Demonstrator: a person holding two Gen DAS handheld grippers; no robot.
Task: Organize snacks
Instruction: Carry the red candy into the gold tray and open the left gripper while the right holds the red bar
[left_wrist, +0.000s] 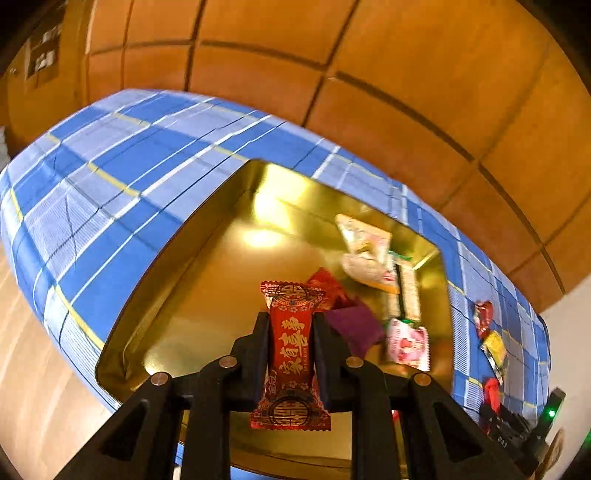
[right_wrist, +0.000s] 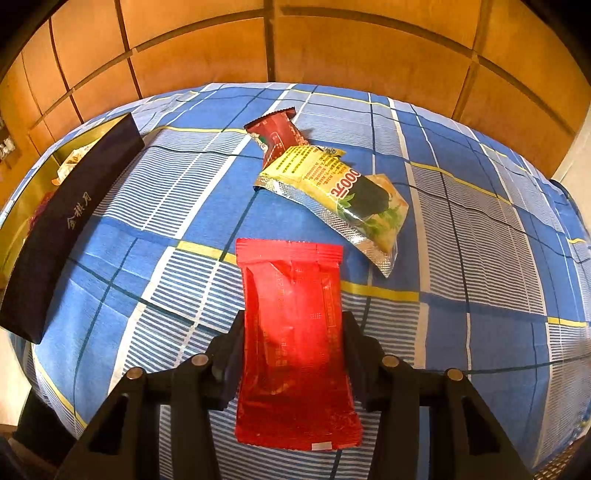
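Snacks going into a gold tray (left_wrist: 207, 295) on the blue plaid table (right_wrist: 461, 236).
Beyond the left gripper (left_wrist: 290, 345), jaws clenched on a red patterned candy (left_wrist: 290, 350), several packets lie inside the tray. Only the right wrist view shows the right gripper (right_wrist: 293, 343) grasping a plain red packet (right_wrist: 295, 332), a yellow packet (right_wrist: 332, 195) ahead.

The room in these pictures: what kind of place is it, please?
Probably a home room. A blue checked cloth covers the surface, wooden panelling stands behind, and wrapped snacks lie by a gold-lined gift box.
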